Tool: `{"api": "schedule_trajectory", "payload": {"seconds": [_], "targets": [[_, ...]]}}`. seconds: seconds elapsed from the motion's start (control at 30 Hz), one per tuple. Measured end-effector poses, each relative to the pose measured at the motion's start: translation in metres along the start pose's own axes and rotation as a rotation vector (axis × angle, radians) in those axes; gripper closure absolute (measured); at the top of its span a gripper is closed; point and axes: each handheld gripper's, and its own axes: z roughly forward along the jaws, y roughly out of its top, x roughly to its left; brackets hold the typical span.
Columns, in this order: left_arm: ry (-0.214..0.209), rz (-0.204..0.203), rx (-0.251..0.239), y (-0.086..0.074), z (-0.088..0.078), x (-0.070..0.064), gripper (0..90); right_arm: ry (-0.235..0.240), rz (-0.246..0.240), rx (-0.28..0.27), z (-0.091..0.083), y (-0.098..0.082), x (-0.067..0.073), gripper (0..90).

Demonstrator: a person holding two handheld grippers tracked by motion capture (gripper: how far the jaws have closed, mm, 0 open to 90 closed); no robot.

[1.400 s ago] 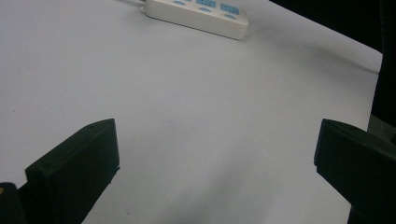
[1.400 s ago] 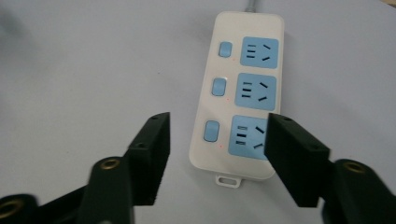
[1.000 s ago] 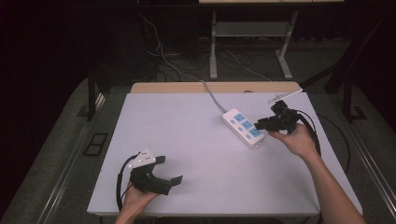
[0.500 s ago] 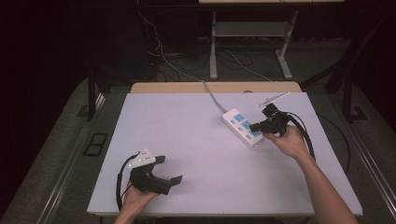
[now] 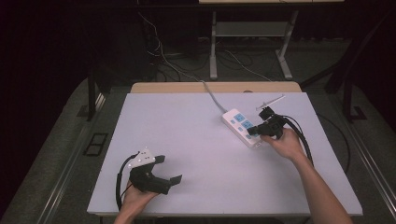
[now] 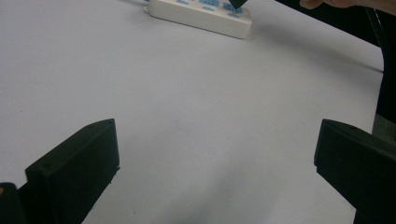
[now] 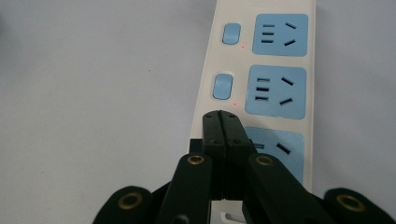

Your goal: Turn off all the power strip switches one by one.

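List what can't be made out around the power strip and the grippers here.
- Right gripper view: the shut right gripper covers the power strip switch under its tips; contact unclear.
- High view: switch positions on the strip too small.
- Left gripper view: strip's far side cut by the top edge.
- High view: the thin white item behind the strip too small to identify.

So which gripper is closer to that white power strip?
The right. The right gripper, jaws shut, sits over the white power strip at its near-end switch. The left gripper rests open far off at the table's near left corner.
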Motion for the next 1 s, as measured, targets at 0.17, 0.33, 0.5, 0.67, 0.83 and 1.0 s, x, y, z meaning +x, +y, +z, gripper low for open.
{"api": "schedule_trajectory", "payload": {"seconds": [0.17, 0.33, 0.5, 0.67, 0.83, 1.0], "targets": [[0.001, 0.000, -0.001, 0.000, 0.000, 0.000, 0.0, 0.010, 0.020, 0.004, 0.007, -0.004, -0.002, 90.0], [0.002, -0.001, -0.001, 0.000, 0.000, 0.000, 0.0, 0.014, 0.027, -0.011, 0.007, -0.005, -0.003, 90.0], [0.002, 0.003, 0.003, 0.000, 0.000, 0.000, 0.0, 0.025, 0.050, -0.040, 0.007, -0.010, -0.004, 90.0], [0.000, 0.006, 0.011, 0.000, 0.000, 0.000, 0.0, 0.011, 0.044, -0.056, 0.007, -0.012, -0.002, 90.0], [0.000, 0.008, 0.010, 0.000, 0.000, 0.000, 0.0, -0.019, 0.031, -0.073, 0.007, -0.015, 0.003, 90.0], [0.004, 0.007, 0.006, 0.000, -0.002, 0.000, 0.0, -0.036, 0.009, -0.072, 0.008, -0.016, 0.005, 90.0]]}}
